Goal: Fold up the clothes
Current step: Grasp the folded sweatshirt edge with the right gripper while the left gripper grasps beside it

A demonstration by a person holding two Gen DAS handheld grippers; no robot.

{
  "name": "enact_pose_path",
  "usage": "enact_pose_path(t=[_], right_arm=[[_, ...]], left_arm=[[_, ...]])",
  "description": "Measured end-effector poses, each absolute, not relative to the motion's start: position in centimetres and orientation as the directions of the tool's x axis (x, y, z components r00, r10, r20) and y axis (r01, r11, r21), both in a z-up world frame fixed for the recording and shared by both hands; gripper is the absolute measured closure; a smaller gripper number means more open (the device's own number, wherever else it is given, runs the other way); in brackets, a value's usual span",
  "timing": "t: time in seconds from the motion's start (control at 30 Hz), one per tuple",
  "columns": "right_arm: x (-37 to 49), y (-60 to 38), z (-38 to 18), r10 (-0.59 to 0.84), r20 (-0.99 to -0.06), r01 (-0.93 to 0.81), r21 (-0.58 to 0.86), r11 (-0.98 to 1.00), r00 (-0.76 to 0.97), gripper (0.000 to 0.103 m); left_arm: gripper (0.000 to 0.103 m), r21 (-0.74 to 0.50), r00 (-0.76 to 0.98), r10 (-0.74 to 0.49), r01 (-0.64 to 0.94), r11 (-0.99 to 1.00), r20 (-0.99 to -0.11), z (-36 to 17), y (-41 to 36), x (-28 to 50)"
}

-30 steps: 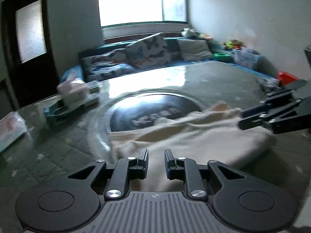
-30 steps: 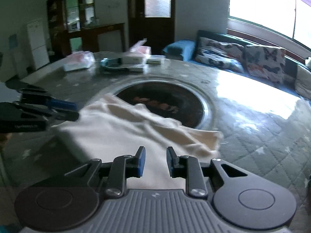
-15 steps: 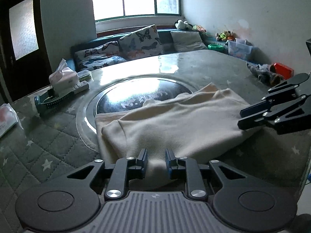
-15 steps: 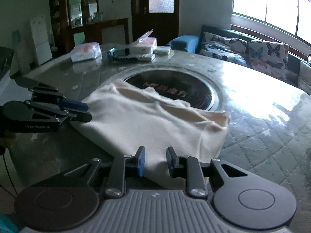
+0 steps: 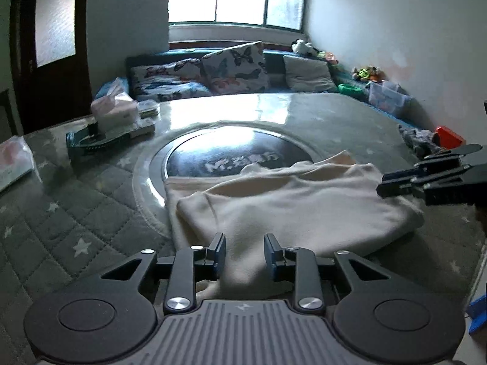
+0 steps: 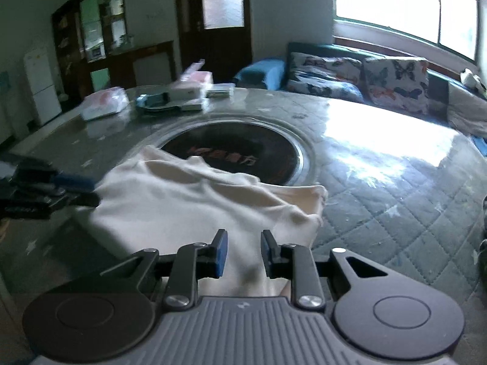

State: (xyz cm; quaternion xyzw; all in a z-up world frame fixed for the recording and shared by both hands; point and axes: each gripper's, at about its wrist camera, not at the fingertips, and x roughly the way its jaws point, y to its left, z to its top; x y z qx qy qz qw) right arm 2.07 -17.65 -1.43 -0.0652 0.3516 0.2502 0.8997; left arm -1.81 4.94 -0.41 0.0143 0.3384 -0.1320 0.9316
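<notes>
Left wrist view shows my left tongs (image 5: 245,254) spread a little, jaws just been opening, with the cream garment (image 5: 289,200) bunched between them but seemingly not pinched. My right tongs (image 6: 240,254) stand similarly parted over the near hem (contact is hard to tell). The garment lies half-folded on the worktop (image 5: 76,213); next I should smooth and fold again. A tissue box (image 5: 114,111) sits well apart.

A cream garment (image 6: 194,194) lies folded on a quilted grey surface (image 6: 380,188); the right claw (image 6: 242,251) pinches its near edge, while the left claw (image 6: 91,188) touches its left side
</notes>
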Motion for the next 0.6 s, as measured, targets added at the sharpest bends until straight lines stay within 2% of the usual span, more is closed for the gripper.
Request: enact_pose_path(t=[0.1, 0.33, 0.47, 0.6], right_arm=[[3.1, -17.7, -2.6, 0.378, -0.695, -0.477, 0.057, 0.877, 0.612, 0.08], [4.3, -17.6, -1.7, 0.377, -0.676, -0.461, 0.061, 0.885, 0.634, 0.08], [6.0, -17.5, -2.7, 0.354, -0.695, -0.429, 0.072, 0.901, 0.626, 0.08], [5.9, -17.2, -2.7, 0.345, -0.695, -0.43, 0.057, 0.901, 0.63, 0.079]], left_arm=[[0.072, -0.081, 0.722, -0.232, 0.237, 0.968, -0.652, -1.1, 5.5, -1.5], [0.072, -0.104, 0.731, -0.232, 0.217, 0.971, -0.642, -0.2, 6.3, -0.7], [0.072, -0.101, 0.725, -0.21, 0.191, 0.976, -0.656, -0.5, 6.3, 0.6], [0.064, -0.119, 0.709, -0.205, 0.169, 0.978, -0.675, -1.1, 6.6, 1.2]])
